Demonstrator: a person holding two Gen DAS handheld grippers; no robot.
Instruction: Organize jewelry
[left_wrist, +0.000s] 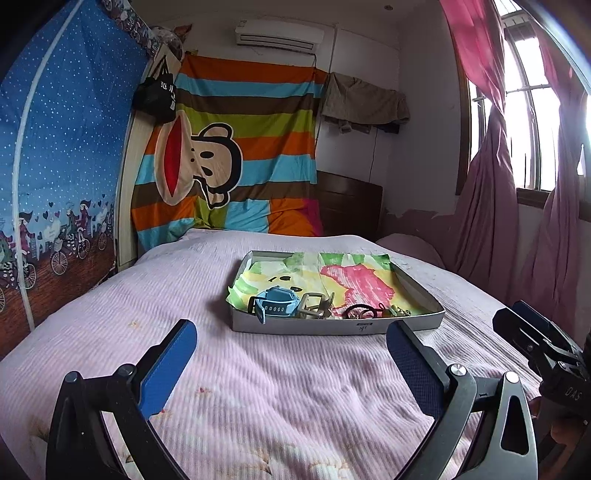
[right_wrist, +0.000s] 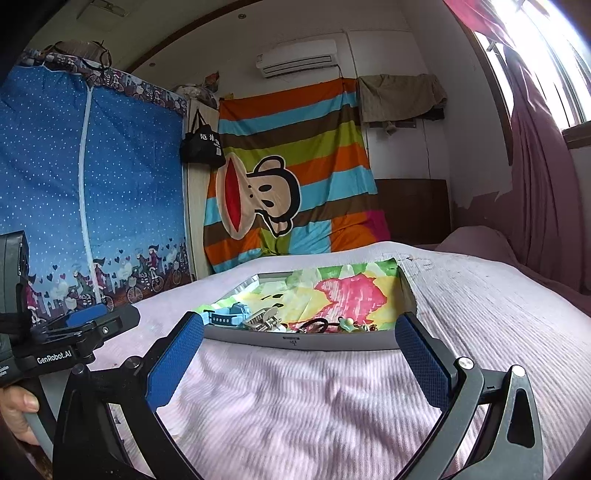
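Ribbed pink bedspread (left_wrist: 184, 288), shallow grey tray (left_wrist: 332, 326), chunky blue watch (left_wrist: 277, 302)

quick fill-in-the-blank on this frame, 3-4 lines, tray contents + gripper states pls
1. The blue watch lies in the tray near its ____ front corner.
2. Both the left gripper and the right gripper are ____.
3. The tray rests on a ____ bedspread.
4. The black hair tie lies to the ____ of the watch.

Missing words: left; open; pink; right
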